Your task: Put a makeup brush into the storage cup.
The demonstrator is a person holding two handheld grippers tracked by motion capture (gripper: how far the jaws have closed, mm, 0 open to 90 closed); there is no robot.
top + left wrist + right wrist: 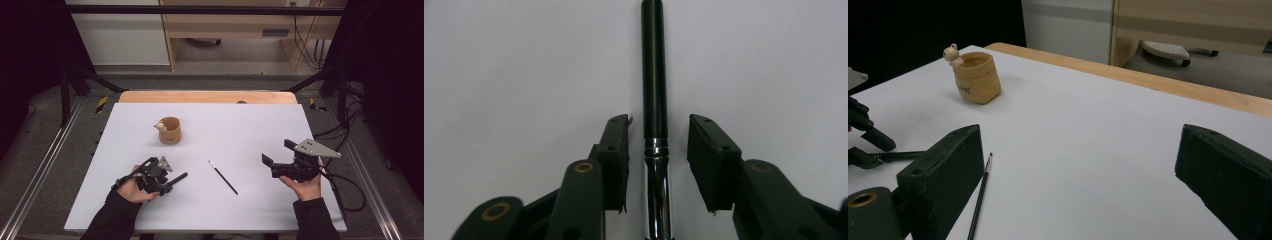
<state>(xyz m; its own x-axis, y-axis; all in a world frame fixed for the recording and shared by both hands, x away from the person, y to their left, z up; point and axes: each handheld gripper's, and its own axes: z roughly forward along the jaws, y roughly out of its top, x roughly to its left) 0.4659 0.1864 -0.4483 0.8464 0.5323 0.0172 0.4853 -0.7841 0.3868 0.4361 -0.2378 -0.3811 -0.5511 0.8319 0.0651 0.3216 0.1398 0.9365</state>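
Left gripper (167, 184), lower left of the high view: jaws parted either side of a black-handled brush (654, 75) with a chrome ferrule; narrow gaps show on both sides, so no grip yet.

Right gripper (277, 165), lower right: jaws spread wide, nothing between them.

Thin black brush (223, 178) lies flat at lower centre of the white table (250, 125).

Tan holder pot (170, 130) with a small figurine on its rim stands upper left of centre.

Judgement: likely loading brushes into the pot; neither is in.

Dark mark on the pot's side, too small to read.
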